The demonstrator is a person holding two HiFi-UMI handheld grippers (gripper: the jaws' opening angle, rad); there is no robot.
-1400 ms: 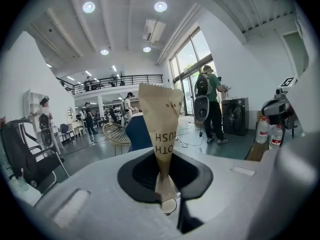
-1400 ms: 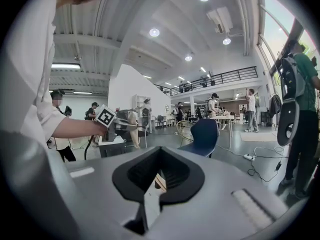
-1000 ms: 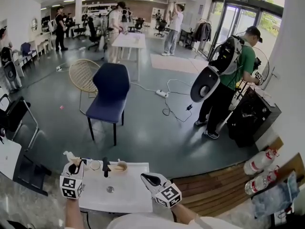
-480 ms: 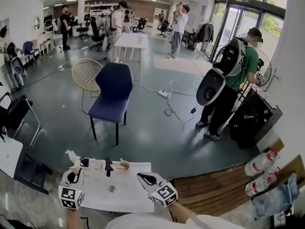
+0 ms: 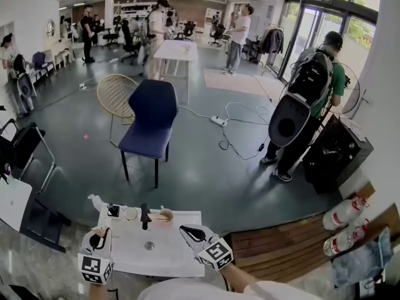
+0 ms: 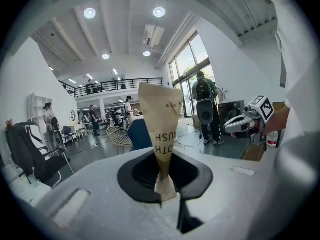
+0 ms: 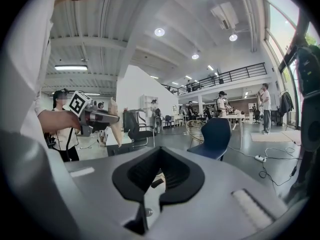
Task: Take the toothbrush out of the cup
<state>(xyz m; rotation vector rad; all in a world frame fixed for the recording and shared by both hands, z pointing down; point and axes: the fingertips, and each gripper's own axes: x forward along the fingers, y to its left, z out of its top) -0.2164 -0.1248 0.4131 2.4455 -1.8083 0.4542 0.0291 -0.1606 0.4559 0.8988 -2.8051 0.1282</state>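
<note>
A tan paper-wrapped toothbrush (image 6: 161, 129) is clamped by the left gripper (image 6: 167, 196) at the left edge of the white rectangular basin (image 5: 172, 258); the right gripper (image 7: 144, 200) is held closed, empty.

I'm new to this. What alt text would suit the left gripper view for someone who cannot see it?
The left gripper has its jaws shut on the lower end of a paper-wrapped toothbrush, which stands upright before the camera. Behind it, the right gripper is at the right, in a bright hall with a blue chair.

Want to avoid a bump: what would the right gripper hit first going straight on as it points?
Probably the black faucet at the white sink's back, centred ahead of the right gripper; depth is unclear.
</note>
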